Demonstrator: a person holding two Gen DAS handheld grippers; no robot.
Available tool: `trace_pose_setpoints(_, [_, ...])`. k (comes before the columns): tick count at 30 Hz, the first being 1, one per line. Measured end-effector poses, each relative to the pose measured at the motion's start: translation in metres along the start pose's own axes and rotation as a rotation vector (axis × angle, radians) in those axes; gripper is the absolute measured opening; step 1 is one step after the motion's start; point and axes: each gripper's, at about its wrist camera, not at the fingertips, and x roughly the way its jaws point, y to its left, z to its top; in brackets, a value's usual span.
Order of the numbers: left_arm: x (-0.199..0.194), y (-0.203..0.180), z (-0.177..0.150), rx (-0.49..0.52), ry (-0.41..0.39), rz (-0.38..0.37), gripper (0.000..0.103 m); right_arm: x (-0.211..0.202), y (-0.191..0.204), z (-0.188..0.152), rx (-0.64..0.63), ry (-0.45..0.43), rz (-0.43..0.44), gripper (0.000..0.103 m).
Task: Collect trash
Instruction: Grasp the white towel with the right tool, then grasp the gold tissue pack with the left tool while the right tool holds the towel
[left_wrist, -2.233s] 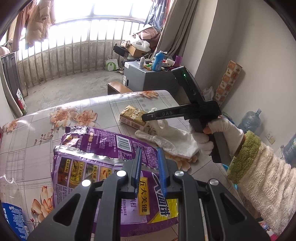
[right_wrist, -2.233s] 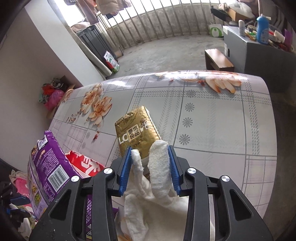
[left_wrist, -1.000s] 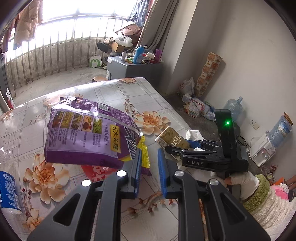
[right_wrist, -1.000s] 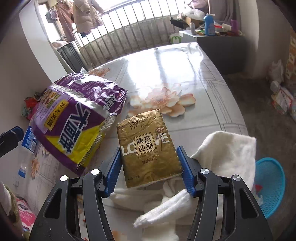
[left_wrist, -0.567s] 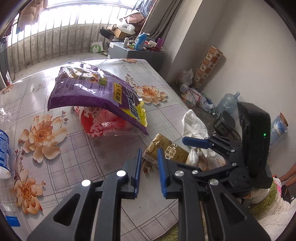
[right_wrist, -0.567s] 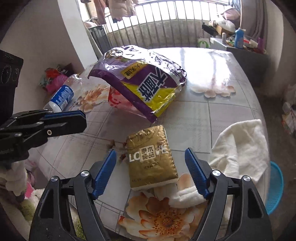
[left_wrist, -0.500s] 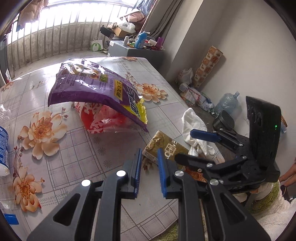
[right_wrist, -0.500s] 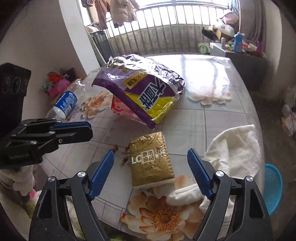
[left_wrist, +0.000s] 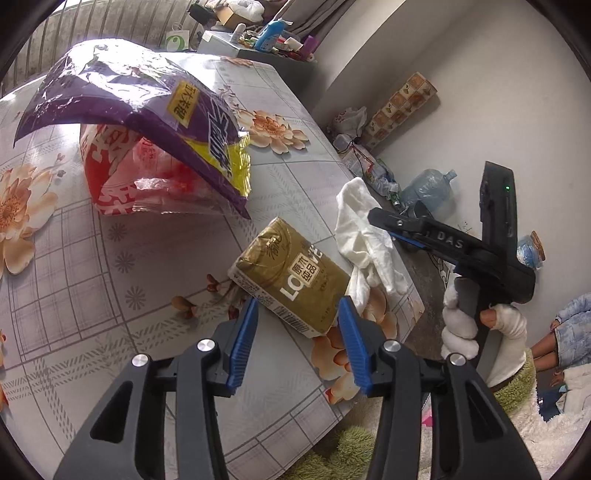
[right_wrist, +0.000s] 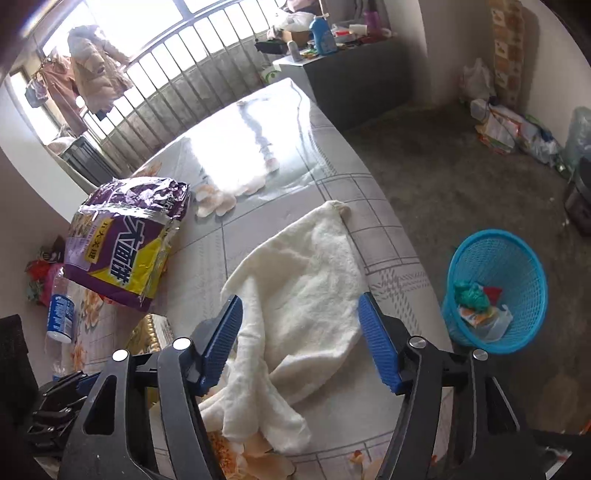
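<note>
The left gripper (left_wrist: 299, 314) points forward and down with its blue-padded jaws spread wide and nothing between the pads. The right gripper (right_wrist: 301, 328) is likewise spread wide and holds nothing. From the left wrist view it sits off to the right, gripped around its handle by the person's right hand (left_wrist: 476, 321) in a white glove, forearm in a fleece sleeve.

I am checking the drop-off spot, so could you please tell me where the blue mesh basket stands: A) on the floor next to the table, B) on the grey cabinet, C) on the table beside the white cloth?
A: the blue mesh basket stands on the floor past the table edge, with scraps inside.
</note>
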Motion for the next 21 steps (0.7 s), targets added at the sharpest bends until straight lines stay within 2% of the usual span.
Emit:
trace_pose_setpoints(1, [0.000, 0.000, 0.000, 0.001, 0.002, 0.004, 0.047, 0.007, 0.003, 0.000, -0.007, 0.005, -0.004, 0.052])
trace_pose_setpoints(2, [0.000, 0.001, 0.001, 0.000, 0.003, 0.010, 0.049, 0.009, 0.008, 0.000, -0.030, -0.010, -0.018, 0.042])
trace_pose_setpoints(4, [0.002, 0.002, 0.002, -0.006, 0.005, 0.019, 0.050, 0.012, 0.018, -0.001, -0.065, 0.012, 0.009, 0.027])
trace_pose_setpoints(7, [0.005, 0.007, 0.004, -0.027, 0.014, 0.015, 0.051, 0.014, 0.028, -0.005, -0.120, 0.037, 0.048, 0.011])
trace_pose_setpoints(16, [0.003, 0.013, 0.010, -0.047, 0.015, 0.044, 0.052, 0.010, 0.053, -0.033, -0.198, 0.119, 0.213, 0.008])
trace_pose_setpoints(21, [-0.003, 0.015, 0.005, -0.046, 0.020, 0.094, 0.055, 0.006, 0.072, -0.054, -0.240, 0.172, 0.291, 0.007])
